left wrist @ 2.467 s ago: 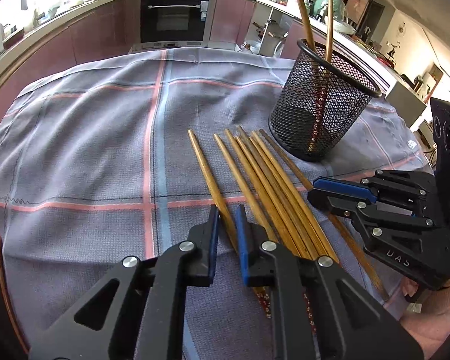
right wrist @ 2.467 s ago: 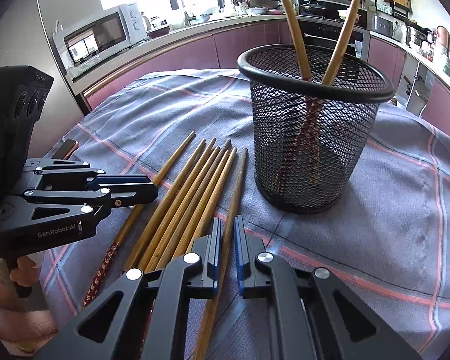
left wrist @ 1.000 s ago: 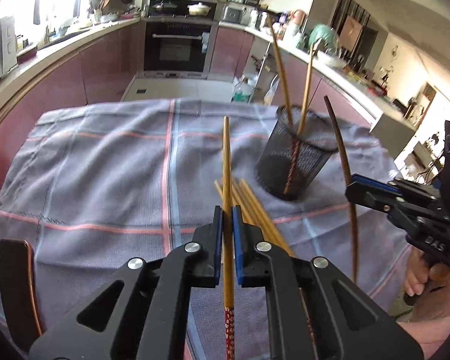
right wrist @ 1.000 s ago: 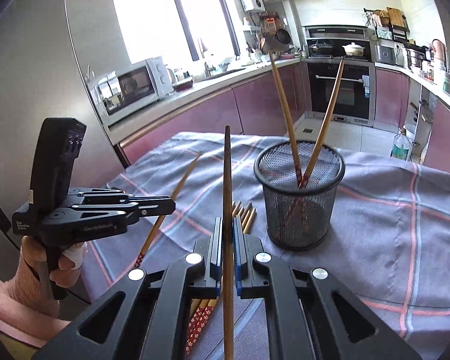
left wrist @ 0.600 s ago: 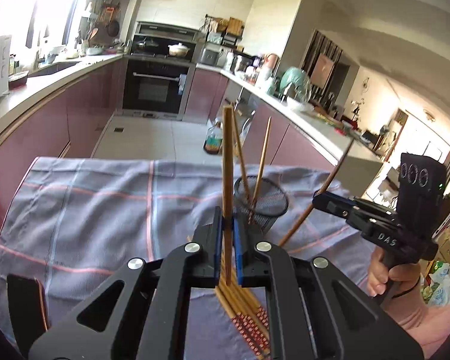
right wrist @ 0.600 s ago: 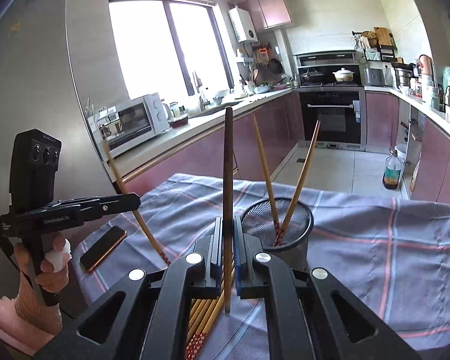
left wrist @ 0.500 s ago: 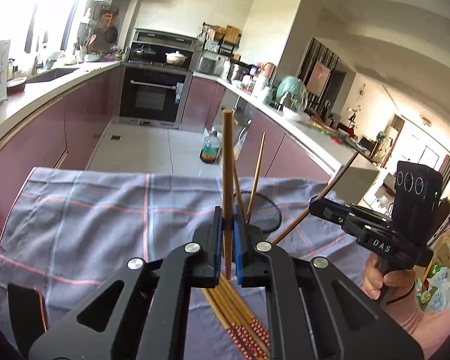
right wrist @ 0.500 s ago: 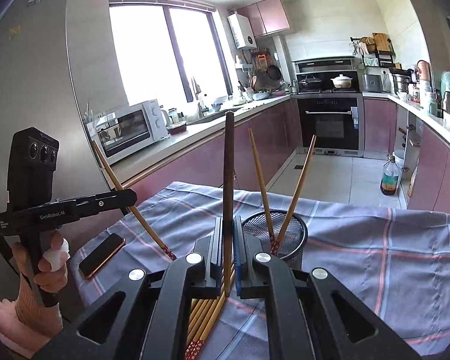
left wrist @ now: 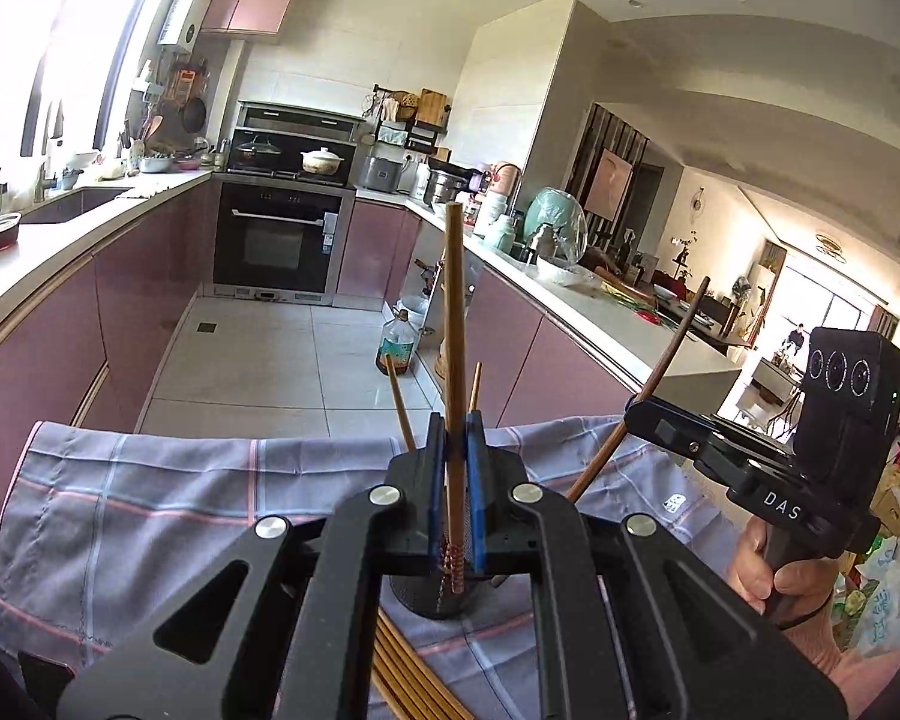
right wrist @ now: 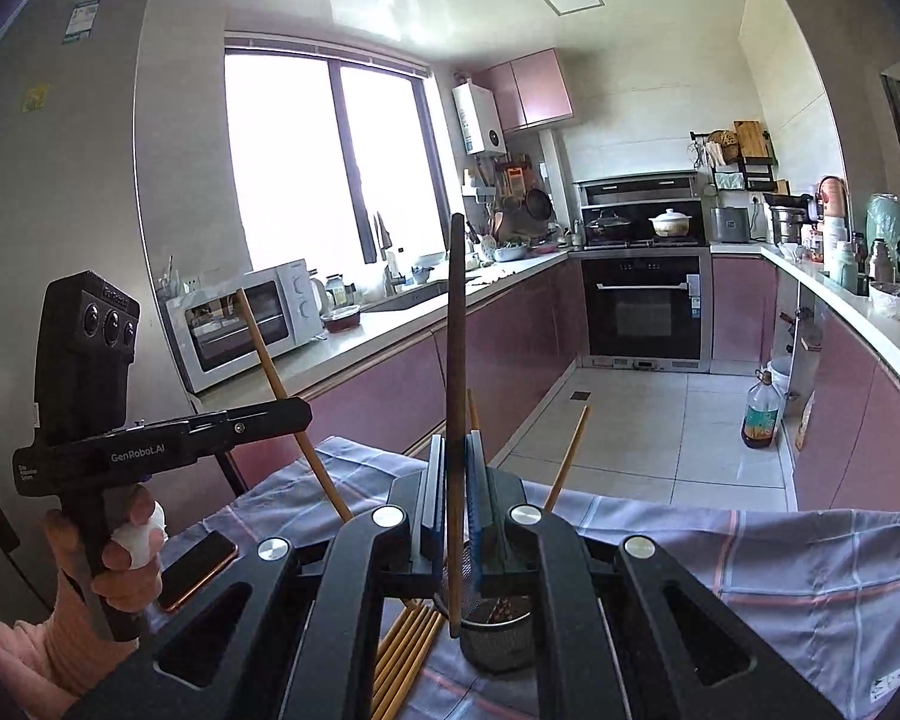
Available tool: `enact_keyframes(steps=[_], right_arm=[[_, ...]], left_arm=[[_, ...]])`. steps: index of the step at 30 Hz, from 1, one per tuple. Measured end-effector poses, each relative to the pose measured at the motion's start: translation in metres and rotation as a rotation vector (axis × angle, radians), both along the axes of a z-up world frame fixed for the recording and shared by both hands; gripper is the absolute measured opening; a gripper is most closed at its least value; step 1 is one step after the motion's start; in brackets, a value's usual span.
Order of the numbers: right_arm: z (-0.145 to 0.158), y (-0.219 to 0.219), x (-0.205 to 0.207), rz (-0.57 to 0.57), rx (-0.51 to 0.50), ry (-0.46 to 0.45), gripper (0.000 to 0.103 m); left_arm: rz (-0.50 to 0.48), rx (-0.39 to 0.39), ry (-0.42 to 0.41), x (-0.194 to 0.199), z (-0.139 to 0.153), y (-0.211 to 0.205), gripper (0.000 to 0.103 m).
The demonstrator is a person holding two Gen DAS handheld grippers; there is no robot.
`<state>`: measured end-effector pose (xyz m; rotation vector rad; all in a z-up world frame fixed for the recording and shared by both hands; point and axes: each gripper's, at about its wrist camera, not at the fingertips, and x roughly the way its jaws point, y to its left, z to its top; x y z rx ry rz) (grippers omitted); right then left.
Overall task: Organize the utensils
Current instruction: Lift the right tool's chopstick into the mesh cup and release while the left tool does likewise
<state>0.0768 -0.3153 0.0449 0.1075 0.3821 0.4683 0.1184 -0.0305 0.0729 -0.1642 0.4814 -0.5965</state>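
So the table's covered in a grey-blue cloth (left wrist: 150, 510) with pink and pale blue check lines. Sitting on it: a black mesh utensil holder (right wrist: 498, 636), a bunch of loose wooden chopsticks (right wrist: 405, 654) right beside it, and a phone (right wrist: 195, 567) near the left edge.

Home kitchen: oven (left wrist: 282, 246), microwave (right wrist: 246, 324)

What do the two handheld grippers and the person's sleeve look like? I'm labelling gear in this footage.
Both are black, angular frames with silver rivets and blue finger pads. The left gripper reads "GenRobot.AI", the right gripper "DAS"; each carries a black three-lens camera block. A pink sleeve and a white fingertip wrap show.
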Motion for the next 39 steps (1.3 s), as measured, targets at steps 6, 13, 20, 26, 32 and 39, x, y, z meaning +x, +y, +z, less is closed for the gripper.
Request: enact_keyframes(steps=[6, 13, 20, 26, 32, 39], right_arm=[[0.007, -0.009, 0.009, -0.027, 0.015, -0.018, 0.005], [-0.004, -0.004, 0.026, -0.047, -0.002, 0.018, 0.005], [-0.031, 0.008, 0.044, -0.028, -0.038, 0.129, 0.005], [-0.053, 0.01, 0.061, -0.02, -0.043, 0.233, 0.005], [-0.066, 0.009, 0.076, -0.057, -0.044, 0.277, 0.008], [-0.068, 0.006, 0.076, -0.088, -0.045, 0.27, 0.02]], left_arm=[[0.007, 0.024, -0.021, 0.014, 0.011, -0.018, 0.007], [-0.008, 0.093, 0.029, 0.028, 0.002, -0.047, 0.007], [-0.026, 0.176, 0.102, 0.047, -0.027, -0.067, 0.007], [-0.042, 0.219, 0.146, 0.058, -0.05, -0.071, 0.007], [-0.036, 0.236, 0.191, 0.074, -0.068, -0.078, 0.008], [0.005, 0.21, 0.229, 0.091, -0.086, -0.068, 0.02]])
